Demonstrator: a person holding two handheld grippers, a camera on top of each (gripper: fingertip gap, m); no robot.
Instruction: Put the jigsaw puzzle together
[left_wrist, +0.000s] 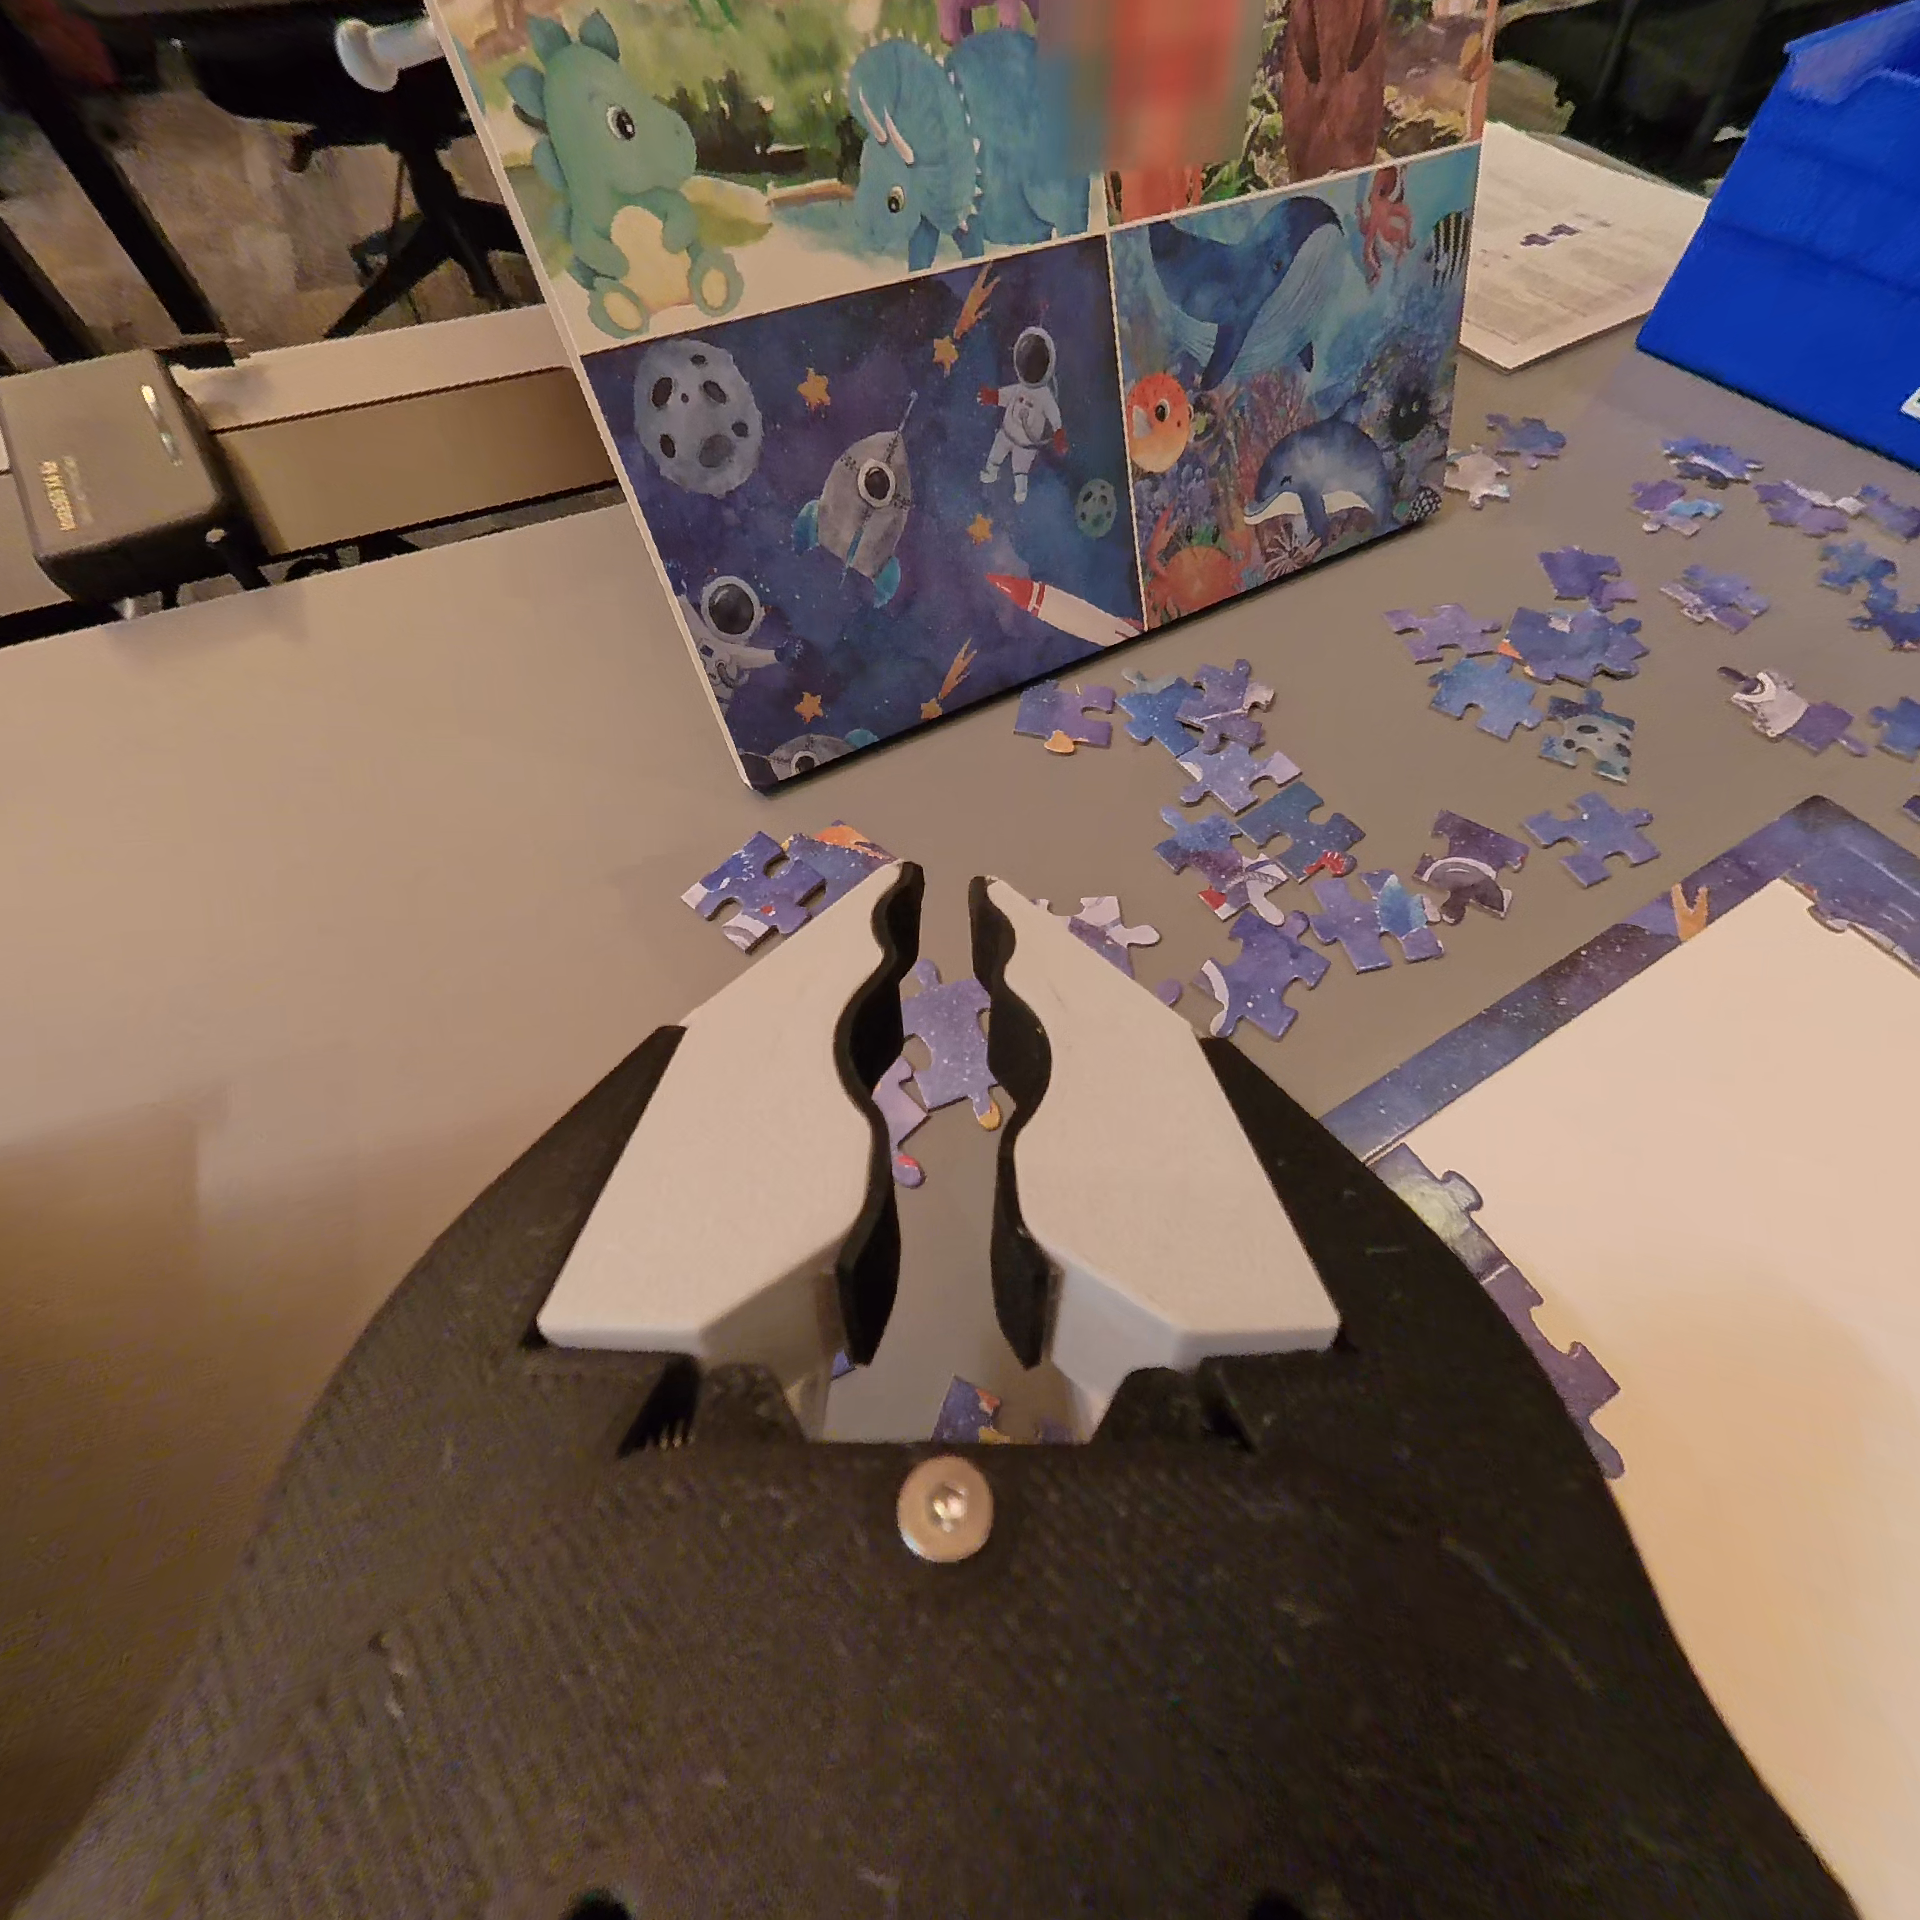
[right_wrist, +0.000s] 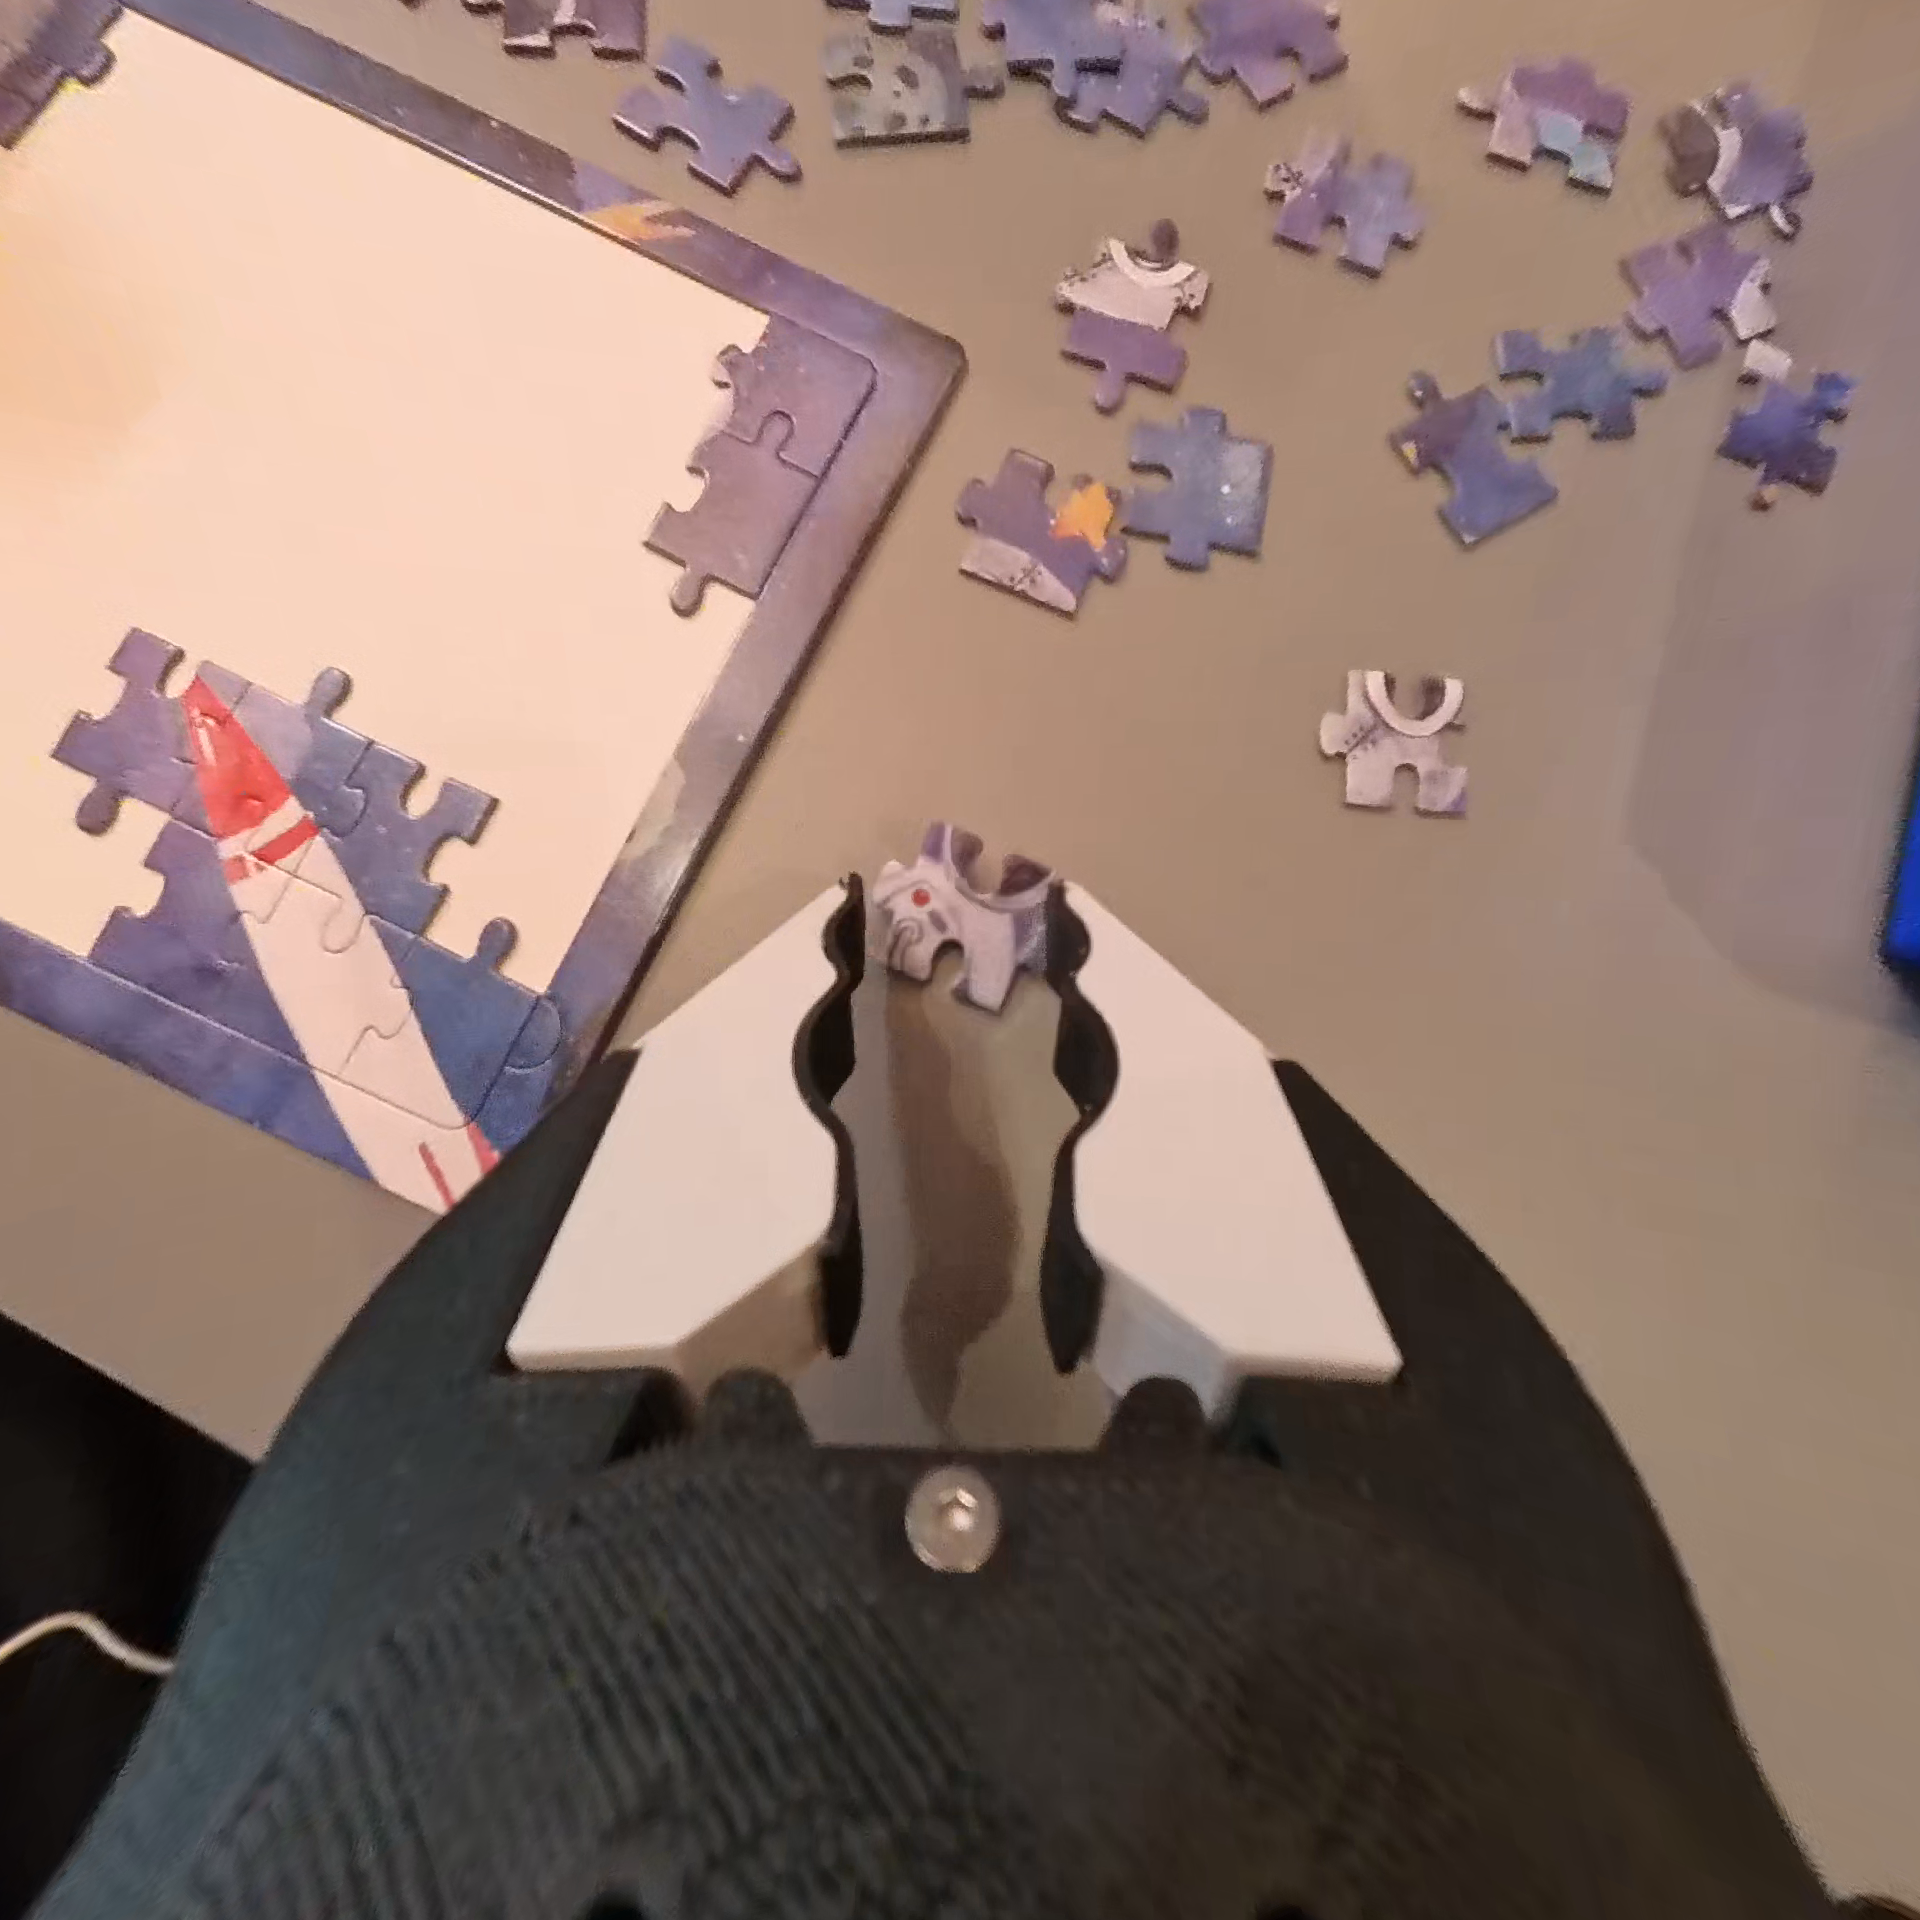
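My left gripper (left_wrist: 948, 888) hovers low over the grey table (left_wrist: 312, 831). Its jaws stand a little apart with nothing between the tips. A purple starry puzzle piece (left_wrist: 951, 1029) lies on the table under the fingers. My right gripper (right_wrist: 956, 899) has a white and purple puzzle piece (right_wrist: 961, 925) with a red dot between its fingertips. The piece sits tilted against the right pad (right_wrist: 1060, 935), with a thin gap at the left pad (right_wrist: 852, 935), so it is not pinched. The puzzle frame (right_wrist: 748, 727) lies to the left, with a joined red-and-white rocket section (right_wrist: 291, 831).
A picture-covered puzzle box (left_wrist: 935, 416) stands upright at the back. Several loose purple pieces (left_wrist: 1299, 831) lie scattered on the table, one white one (right_wrist: 1392, 738) to the right of my right gripper. The frame (left_wrist: 1558, 977), a blue bin (left_wrist: 1818, 260) and a paper sheet (left_wrist: 1558, 239) are to the right. About 40 cm separates my left fingertips from my right.
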